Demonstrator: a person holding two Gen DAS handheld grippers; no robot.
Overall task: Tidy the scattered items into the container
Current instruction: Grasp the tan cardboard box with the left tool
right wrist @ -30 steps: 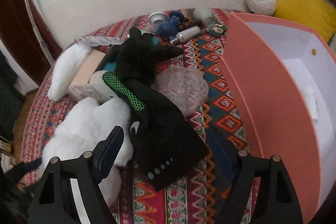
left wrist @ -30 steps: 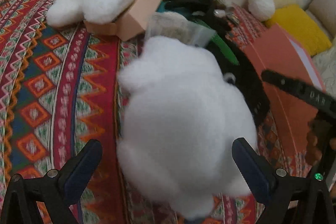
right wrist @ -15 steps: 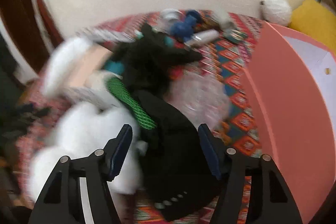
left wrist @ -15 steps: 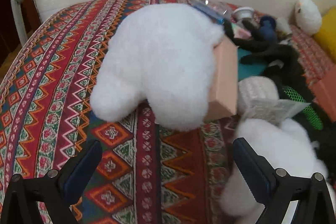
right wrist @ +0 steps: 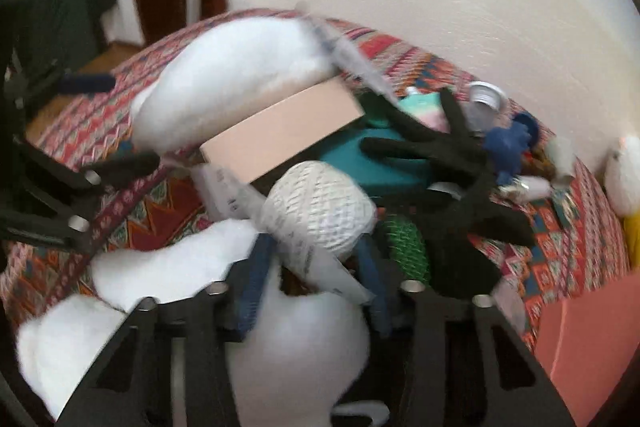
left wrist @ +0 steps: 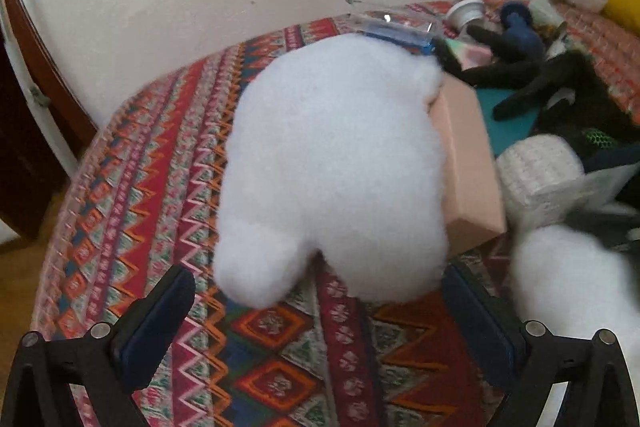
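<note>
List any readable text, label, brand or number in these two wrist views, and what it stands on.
None can be read.
Clear wrapper around the white netted ball: dark print, too blurred to read.
Clear blue-edged packet behind the white plush toy: no legible print.

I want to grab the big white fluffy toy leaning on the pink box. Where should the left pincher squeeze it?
Probably the rounded bottom end of the white plush toy, coming straight in from the near side. That end bulges toward the open left gripper, sitting between its fingers, while the far end rests on the pink box.
</note>
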